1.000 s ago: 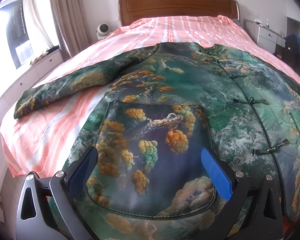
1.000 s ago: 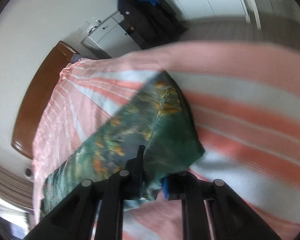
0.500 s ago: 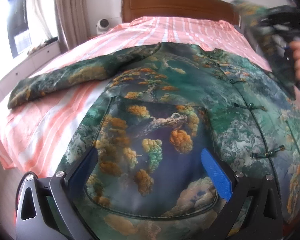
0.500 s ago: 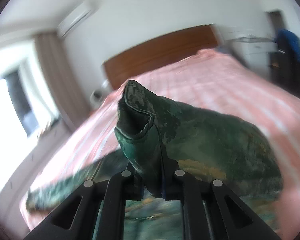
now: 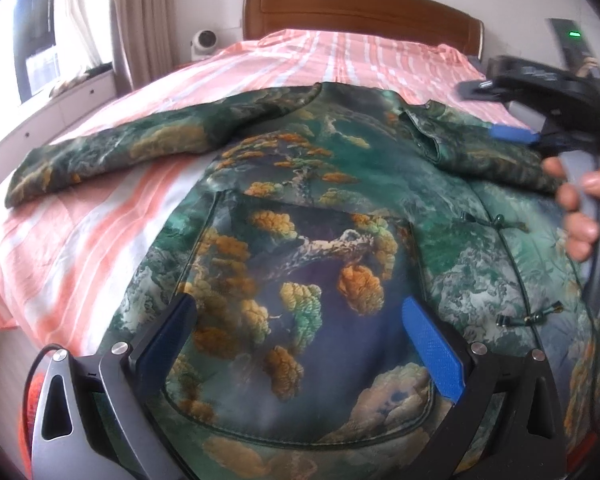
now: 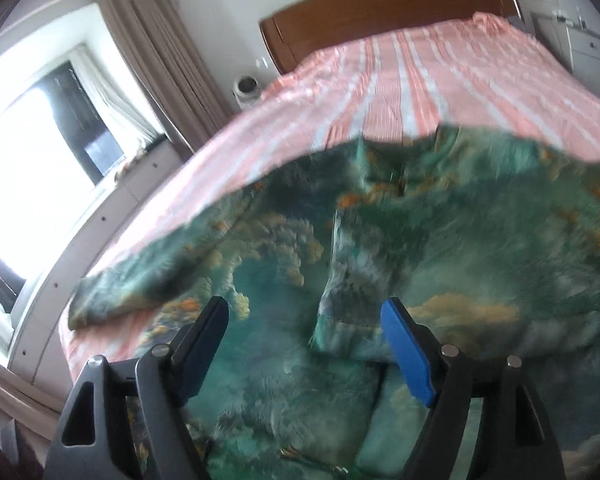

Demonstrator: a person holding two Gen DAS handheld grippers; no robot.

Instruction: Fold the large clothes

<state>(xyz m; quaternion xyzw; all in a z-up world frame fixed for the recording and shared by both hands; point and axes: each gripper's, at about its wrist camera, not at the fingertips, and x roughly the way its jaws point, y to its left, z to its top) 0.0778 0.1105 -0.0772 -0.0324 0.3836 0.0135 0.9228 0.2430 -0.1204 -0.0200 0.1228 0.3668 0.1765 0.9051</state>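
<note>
A large green jacket [image 5: 320,208] with orange tree print lies spread front-up on the bed. Its left sleeve [image 5: 112,152] stretches out over the sheet. Its right sleeve [image 5: 480,152] lies folded across the chest; it also shows in the right wrist view [image 6: 440,248]. My left gripper [image 5: 300,344] is open and empty above the jacket's lower front. My right gripper [image 6: 304,344] is open, its jaws either side of the folded sleeve's cuff [image 6: 340,320]; it also shows in the left wrist view [image 5: 512,124], held by a hand.
The bed has a pink-and-white striped sheet [image 5: 80,248] and a wooden headboard [image 5: 360,8]. A small white device [image 5: 204,42] stands by the curtain [image 5: 140,20]. A window and white ledge [image 6: 112,208] run along the left. White drawers [image 6: 588,48] stand at the right.
My right gripper carried the right sleeve up and across onto the jacket's chest, then opened and let it go. My left gripper stayed open over the jacket's lower front.
</note>
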